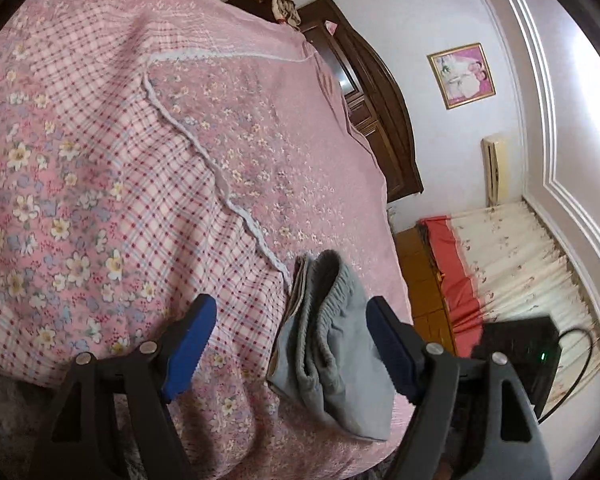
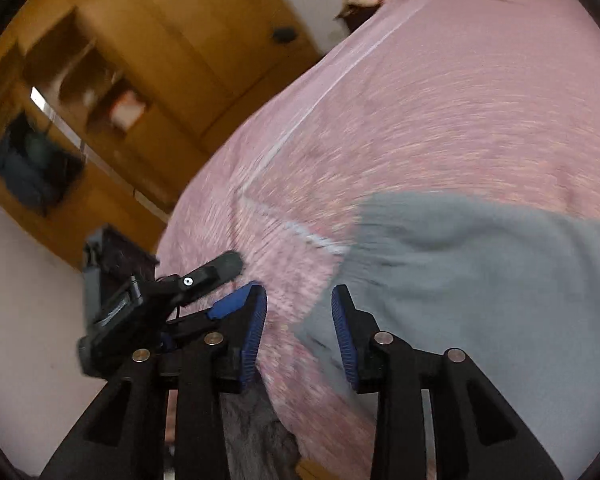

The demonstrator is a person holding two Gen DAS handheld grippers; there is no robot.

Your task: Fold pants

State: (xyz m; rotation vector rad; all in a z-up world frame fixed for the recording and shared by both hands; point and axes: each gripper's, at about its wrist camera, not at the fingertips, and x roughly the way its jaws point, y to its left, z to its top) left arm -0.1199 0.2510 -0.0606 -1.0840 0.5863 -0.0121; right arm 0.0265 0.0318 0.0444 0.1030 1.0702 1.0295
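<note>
Grey pants (image 1: 332, 344) lie folded in a small bundle on the pink floral bedspread (image 1: 140, 160), near the bed's edge, with the elastic waistband showing. My left gripper (image 1: 290, 312) is open and empty, its blue pads on either side of the bundle's near end, above it. In the blurred right wrist view the grey pants (image 2: 480, 280) spread over the bedspread (image 2: 440, 100) at right. My right gripper (image 2: 300, 300) is open and empty, just above the pants' left edge. The left gripper's body (image 2: 140, 304) shows at lower left.
A dark wooden headboard (image 1: 380, 120) stands at the bed's far end. A framed picture (image 1: 462, 76) hangs on the wall. A floral curtain (image 1: 520, 272) and wooden floor lie beyond the bed's edge. A wooden wardrobe (image 2: 120, 80) stands at left in the right wrist view.
</note>
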